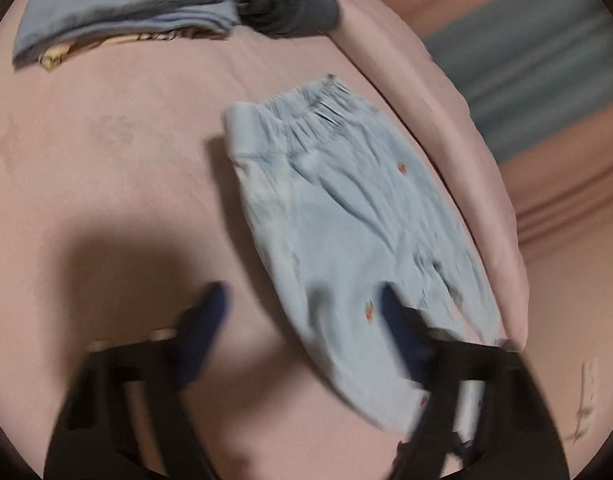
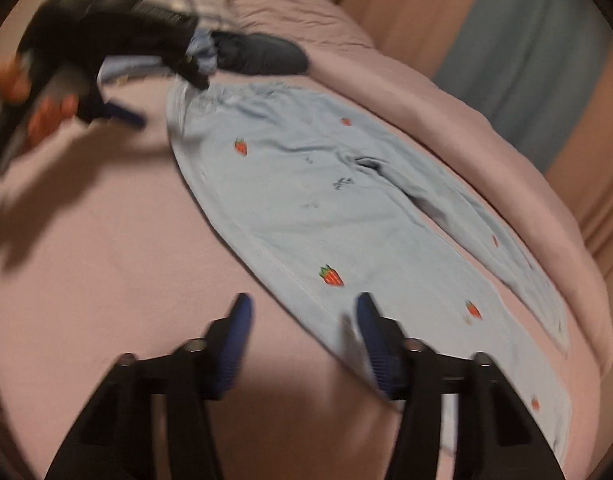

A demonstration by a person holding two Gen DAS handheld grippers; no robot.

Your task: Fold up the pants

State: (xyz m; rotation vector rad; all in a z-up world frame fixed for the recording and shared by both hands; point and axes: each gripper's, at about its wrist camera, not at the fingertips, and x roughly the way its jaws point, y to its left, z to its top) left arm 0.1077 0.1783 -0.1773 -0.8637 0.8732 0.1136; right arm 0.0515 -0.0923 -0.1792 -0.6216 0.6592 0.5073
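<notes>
Light blue pants [image 2: 306, 200] with small strawberry prints lie flat on a pink bed cover [image 2: 106, 260], waistband far, legs toward me and to the right. In the left wrist view the pants [image 1: 346, 208] show their gathered waistband [image 1: 306, 108]. My left gripper [image 1: 302, 304] is open and empty, hovering over the pants' near left edge; it also shows in the right wrist view [image 2: 162, 100], held by a hand near the waistband. My right gripper [image 2: 302, 308] is open and empty above a leg's left edge.
A stack of folded clothes [image 1: 126, 8] and a dark garment [image 1: 290, 4] lie beyond the waistband. A bunched pink duvet [image 1: 446, 140] runs along the pants' right side. Beyond it hang pink and grey-blue curtains [image 2: 526, 60].
</notes>
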